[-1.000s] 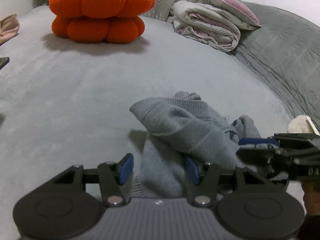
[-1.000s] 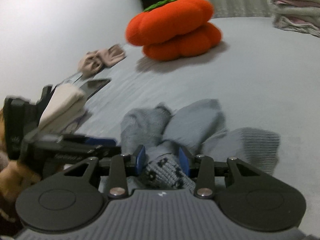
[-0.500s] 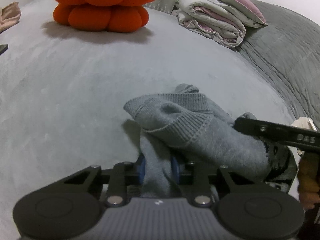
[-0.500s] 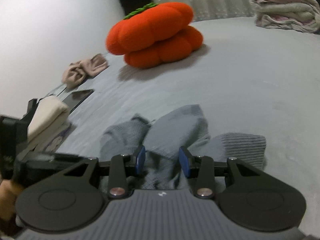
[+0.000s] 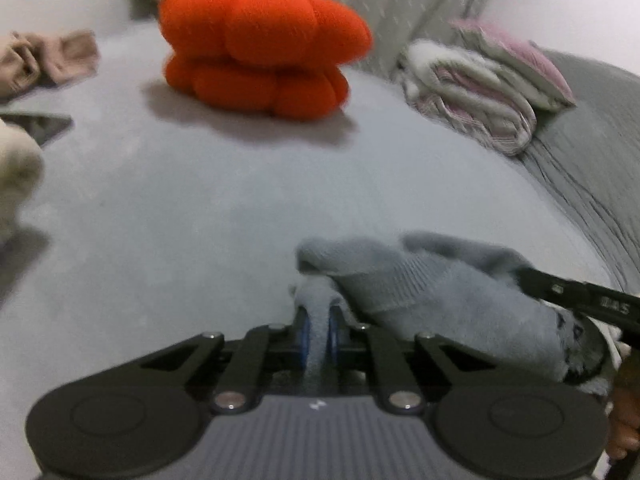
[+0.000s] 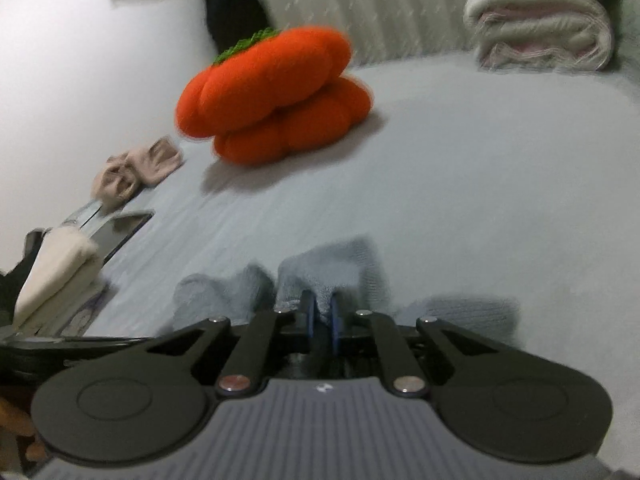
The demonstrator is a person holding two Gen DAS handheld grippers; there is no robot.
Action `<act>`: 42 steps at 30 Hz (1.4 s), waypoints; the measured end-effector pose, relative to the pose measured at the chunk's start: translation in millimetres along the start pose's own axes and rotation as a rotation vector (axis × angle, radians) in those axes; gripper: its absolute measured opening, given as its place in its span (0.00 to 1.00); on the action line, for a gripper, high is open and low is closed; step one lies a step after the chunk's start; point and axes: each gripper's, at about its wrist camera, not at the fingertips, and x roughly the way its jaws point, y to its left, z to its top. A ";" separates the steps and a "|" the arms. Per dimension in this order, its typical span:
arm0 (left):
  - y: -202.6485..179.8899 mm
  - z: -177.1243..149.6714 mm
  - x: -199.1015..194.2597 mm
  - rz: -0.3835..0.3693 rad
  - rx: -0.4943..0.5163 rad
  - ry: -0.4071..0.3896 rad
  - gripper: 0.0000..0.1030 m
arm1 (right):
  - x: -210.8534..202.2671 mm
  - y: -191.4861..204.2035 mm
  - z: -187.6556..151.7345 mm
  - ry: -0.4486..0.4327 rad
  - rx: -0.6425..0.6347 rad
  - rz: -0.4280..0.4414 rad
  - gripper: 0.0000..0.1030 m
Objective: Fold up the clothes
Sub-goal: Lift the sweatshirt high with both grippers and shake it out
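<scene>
Both grippers have changed from spread to clamped since a second ago. The left gripper [image 5: 318, 336], whose blue pads then stood wide apart on either side of the grey knit garment [image 5: 432, 300], is closing and now pinches a narrow fold of that fabric between its pads. The right gripper [image 6: 323, 322], which half a second ago still straddled the cloth with a clear gap, has snapped together on another bunch of the same garment [image 6: 332, 276]. The garment lies crumpled on the grey bed surface [image 5: 200, 220], close in front of both cameras; in the left wrist view it now sits lower and further right than before, and the right gripper's black finger [image 5: 580, 300] crosses its right end. Both views have tipped upward a little, so the orange pumpkin cushion [image 5: 260, 52] appears larger and nearer the middle, and the beige folded cloth [image 5: 44, 60] shows more fully at the left edge. The folded pink and white blanket [image 5: 488, 88] stays at the far right, blurred.
</scene>
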 end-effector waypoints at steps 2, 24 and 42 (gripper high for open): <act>-2.3 6.5 -2.4 0.025 -0.003 -0.046 0.09 | -7.2 -11.2 6.7 -0.043 0.028 -0.039 0.09; -54.3 54.7 16.6 0.249 0.190 -0.238 0.09 | -72.5 -67.7 47.6 -0.405 0.076 -0.448 0.08; -93.6 156.4 83.1 0.361 0.308 -0.427 0.09 | -26.9 -105.9 99.6 -0.536 -0.011 -0.667 0.08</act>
